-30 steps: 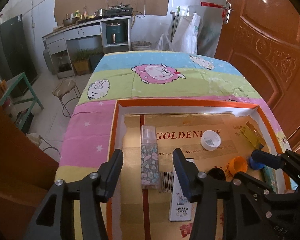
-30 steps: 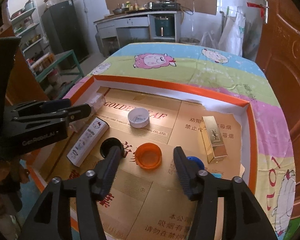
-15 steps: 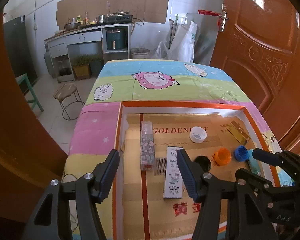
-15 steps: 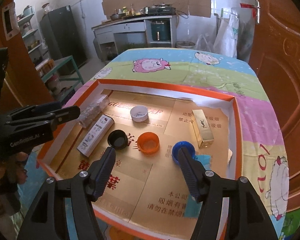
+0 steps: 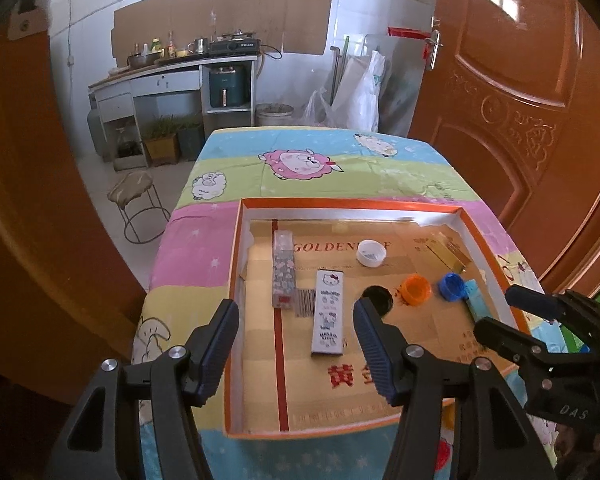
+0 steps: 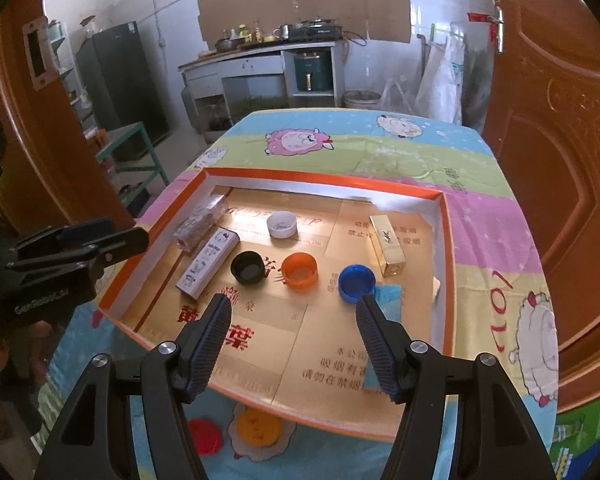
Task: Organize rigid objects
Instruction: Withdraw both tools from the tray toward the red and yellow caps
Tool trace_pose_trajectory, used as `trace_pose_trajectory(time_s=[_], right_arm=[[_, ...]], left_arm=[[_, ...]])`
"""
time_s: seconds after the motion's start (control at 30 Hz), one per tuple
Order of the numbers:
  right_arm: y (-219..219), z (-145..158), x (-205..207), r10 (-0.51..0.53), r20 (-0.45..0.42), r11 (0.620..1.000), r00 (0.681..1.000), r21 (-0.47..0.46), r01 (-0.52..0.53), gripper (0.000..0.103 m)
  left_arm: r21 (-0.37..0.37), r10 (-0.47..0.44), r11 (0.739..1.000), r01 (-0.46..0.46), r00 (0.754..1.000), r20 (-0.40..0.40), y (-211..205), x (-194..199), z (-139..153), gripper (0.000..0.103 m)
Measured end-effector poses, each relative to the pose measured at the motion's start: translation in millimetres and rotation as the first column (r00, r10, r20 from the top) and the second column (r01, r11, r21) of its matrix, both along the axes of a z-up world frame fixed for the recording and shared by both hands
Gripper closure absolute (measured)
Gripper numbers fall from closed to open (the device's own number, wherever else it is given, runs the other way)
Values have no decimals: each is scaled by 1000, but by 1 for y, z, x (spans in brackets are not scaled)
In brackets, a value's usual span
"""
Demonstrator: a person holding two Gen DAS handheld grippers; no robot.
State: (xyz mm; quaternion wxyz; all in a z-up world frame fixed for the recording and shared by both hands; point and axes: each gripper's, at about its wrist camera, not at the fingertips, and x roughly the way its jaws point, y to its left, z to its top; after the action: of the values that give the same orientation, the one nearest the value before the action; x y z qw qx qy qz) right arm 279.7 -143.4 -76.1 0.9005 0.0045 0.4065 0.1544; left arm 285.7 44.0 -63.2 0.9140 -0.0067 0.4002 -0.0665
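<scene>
An orange-rimmed cardboard tray (image 5: pixel 236 248) (image 6: pixel 446 240) lies on the table. In it lie a clear floral box (image 5: pixel 283 270) (image 6: pixel 199 221), a white Hello Kitty box (image 5: pixel 329 312) (image 6: pixel 208 262), a white cap (image 5: pixel 371 253) (image 6: pixel 282 224), a black cap (image 5: pixel 378 298) (image 6: pixel 247 267), an orange cap (image 5: pixel 417 289) (image 6: pixel 299 270), a blue cap (image 5: pixel 452 286) (image 6: pixel 356 283) and a gold box (image 5: pixel 448 250) (image 6: pixel 388 244). My left gripper (image 5: pixel 296 340) is open and empty above the tray's near left part. My right gripper (image 6: pixel 294 340) is open and empty above the tray's near edge.
A cartoon sheep cloth (image 5: pixel 300 164) covers the table. A wooden door (image 5: pixel 520 100) stands close on the right. A stool (image 5: pixel 134 188) stands left of the table. A counter with a stove (image 5: pixel 180 64) is at the back wall. A teal paper (image 6: pixel 388 296) lies by the blue cap.
Both grippers have pulled back and up from the tray, so the whole tray shows. Both stayed open and empty. The objects in the tray have not moved.
</scene>
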Motion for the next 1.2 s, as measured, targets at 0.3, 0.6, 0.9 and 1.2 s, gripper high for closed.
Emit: trace_pose_trajectory(time_s=[0.3, 0.6, 0.9, 1.2], right_arm=[[-7, 11, -30, -26, 19, 1000, 999, -2, 26, 36], [-10, 15, -52, -39, 26, 999, 999, -3, 39, 36], [-16, 10, -76, -63, 14, 998, 998, 7, 63, 36], [-17, 11, -96, -65, 21, 998, 998, 8, 65, 36]], left_arm=[[-14, -11, 1000, 11, 1000, 14, -3, -26, 7, 44], [-22, -30, 999, 30, 999, 22, -9, -50, 8, 44], [-41, -51, 998, 52, 998, 20, -15, -76, -1, 44], [-43, -67, 997, 68, 998, 14, -23, -99, -7, 44]])
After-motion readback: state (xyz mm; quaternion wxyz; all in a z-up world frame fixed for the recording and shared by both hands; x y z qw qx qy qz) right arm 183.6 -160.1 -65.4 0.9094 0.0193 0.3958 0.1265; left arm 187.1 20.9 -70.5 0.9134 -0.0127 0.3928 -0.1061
